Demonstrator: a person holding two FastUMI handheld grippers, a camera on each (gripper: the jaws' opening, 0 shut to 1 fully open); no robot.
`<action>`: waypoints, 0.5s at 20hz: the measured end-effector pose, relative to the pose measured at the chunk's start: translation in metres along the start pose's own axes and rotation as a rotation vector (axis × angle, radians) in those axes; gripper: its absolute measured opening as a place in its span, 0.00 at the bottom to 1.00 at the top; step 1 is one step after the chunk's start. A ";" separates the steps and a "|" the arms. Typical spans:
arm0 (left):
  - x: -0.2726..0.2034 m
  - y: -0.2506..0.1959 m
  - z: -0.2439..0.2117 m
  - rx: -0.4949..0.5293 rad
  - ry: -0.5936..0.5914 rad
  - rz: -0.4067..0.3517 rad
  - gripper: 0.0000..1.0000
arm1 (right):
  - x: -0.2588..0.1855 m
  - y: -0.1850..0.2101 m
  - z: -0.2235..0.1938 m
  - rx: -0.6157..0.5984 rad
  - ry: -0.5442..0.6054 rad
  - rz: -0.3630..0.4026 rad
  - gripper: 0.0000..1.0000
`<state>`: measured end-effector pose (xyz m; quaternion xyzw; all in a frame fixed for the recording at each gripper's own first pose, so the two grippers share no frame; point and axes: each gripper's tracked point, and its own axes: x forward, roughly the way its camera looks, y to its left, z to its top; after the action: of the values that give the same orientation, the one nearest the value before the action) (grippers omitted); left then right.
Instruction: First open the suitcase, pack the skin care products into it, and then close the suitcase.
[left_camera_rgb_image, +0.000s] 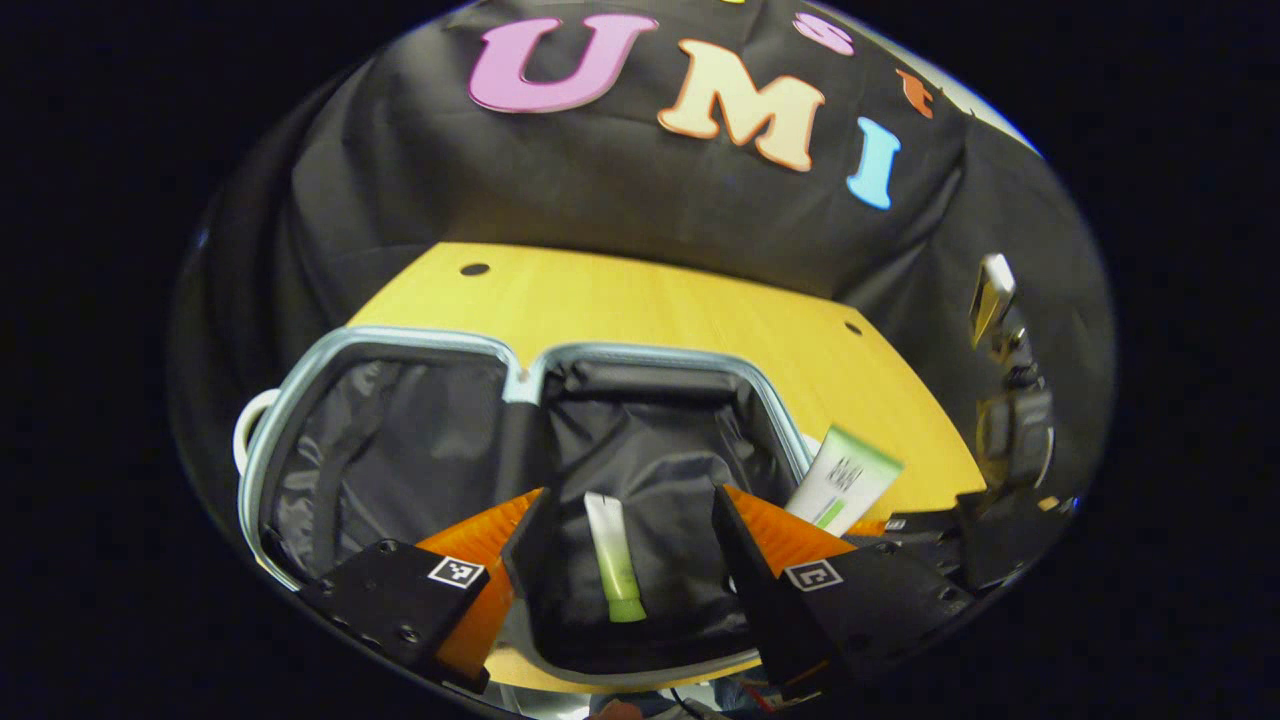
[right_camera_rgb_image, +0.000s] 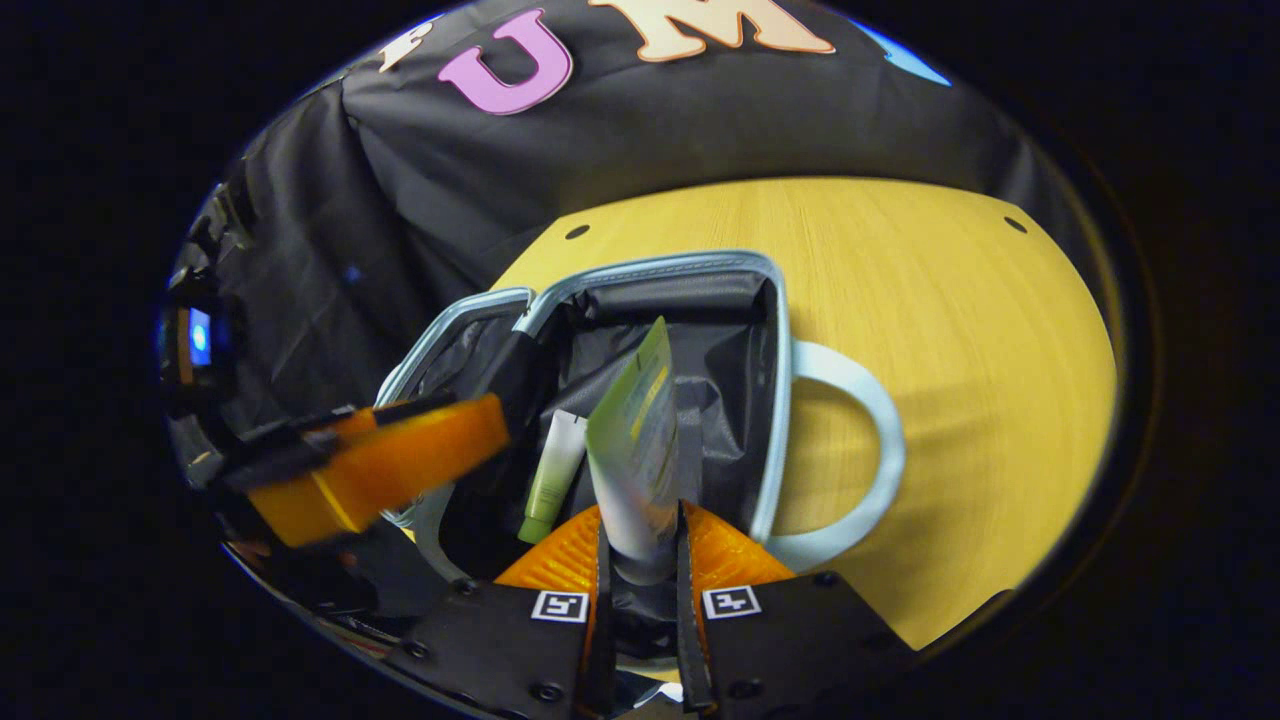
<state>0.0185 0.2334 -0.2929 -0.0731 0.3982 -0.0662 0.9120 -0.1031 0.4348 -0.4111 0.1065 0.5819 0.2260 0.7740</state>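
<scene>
The suitcase (left_camera_rgb_image: 385, 338) lies open on the table, both dark-lined halves up, with a pale blue rim. A small white-and-green tube (left_camera_rgb_image: 615, 555) rests in its nearer half. My left gripper (left_camera_rgb_image: 627, 505) hovers open above that tube, nothing between its fingers. My right gripper (right_camera_rgb_image: 640, 548) is shut on a larger white-and-green tube (right_camera_rgb_image: 635, 440), held upright over the open suitcase (right_camera_rgb_image: 775, 400). The small tube (right_camera_rgb_image: 550, 475) lies just left of it. In the left gripper view the larger tube (left_camera_rgb_image: 845, 480) shows at the suitcase's right edge.
The yellow wooden table (left_camera_rgb_image: 650, 300) stretches beyond the suitcase to the cloth wall. The suitcase's white handle (right_camera_rgb_image: 850, 450) sticks out on the bare table (right_camera_rgb_image: 960, 330). A device on a stand (left_camera_rgb_image: 992, 295) stands at the right. My left gripper (right_camera_rgb_image: 380, 465) crosses the suitcase's left side.
</scene>
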 end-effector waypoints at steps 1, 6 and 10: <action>-0.004 0.014 0.009 -0.008 -0.026 0.019 0.93 | 0.008 0.001 -0.003 0.004 0.024 -0.013 0.24; -0.051 0.106 0.037 -0.097 -0.098 0.175 0.93 | 0.019 0.002 0.014 0.032 0.004 -0.036 0.31; -0.075 0.189 0.054 -0.205 -0.123 0.279 0.93 | 0.011 0.029 0.024 0.057 -0.031 0.075 0.79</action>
<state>0.0193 0.4364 -0.2380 -0.1137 0.3527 0.1065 0.9227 -0.0843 0.4675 -0.4005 0.1537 0.5714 0.2364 0.7707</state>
